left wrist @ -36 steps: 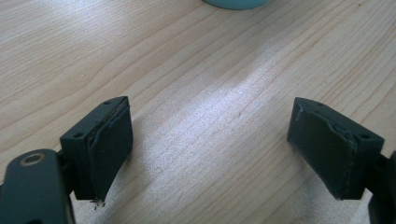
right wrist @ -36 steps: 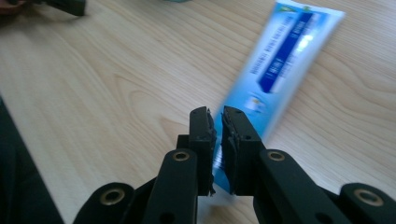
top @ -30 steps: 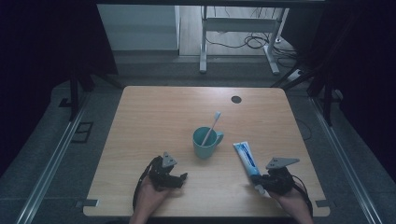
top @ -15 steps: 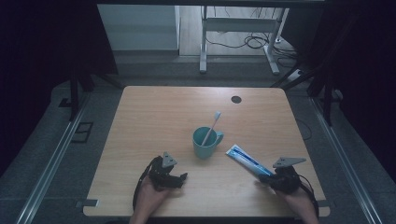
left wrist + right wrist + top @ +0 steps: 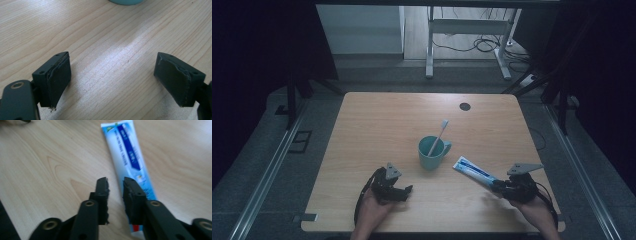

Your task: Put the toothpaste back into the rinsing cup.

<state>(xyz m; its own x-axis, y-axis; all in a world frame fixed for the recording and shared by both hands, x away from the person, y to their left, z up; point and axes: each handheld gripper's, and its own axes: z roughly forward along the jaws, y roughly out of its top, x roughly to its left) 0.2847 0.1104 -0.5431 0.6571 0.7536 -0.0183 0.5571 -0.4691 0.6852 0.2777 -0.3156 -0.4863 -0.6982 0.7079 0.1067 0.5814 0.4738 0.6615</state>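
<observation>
Right tongs (image 5: 115, 185), just opened off the blue-and-white toothpaste tube (image 5: 128, 160), now lying flat right of the teal mug (image 5: 432, 152); left tongs (image 5: 112, 75) gape wide.

Teal mug (image 5: 126, 2) cut off by the top edge of the left gripper view; toothpaste tube (image 5: 130, 165) lower end hidden behind the right hand-held gripper (image 5: 115, 185); tube print blurred, unreadable; toothbrush (image 5: 438, 137) bristles too small to resolve.

- Teal mug (image 5: 432, 153), near table's middle.
- White toothbrush (image 5: 438, 137) inside.
- White-and-blue toothpaste tube (image 5: 474, 171), toward right edge.
- Pale woodgrain table (image 5: 377, 130).
</observation>
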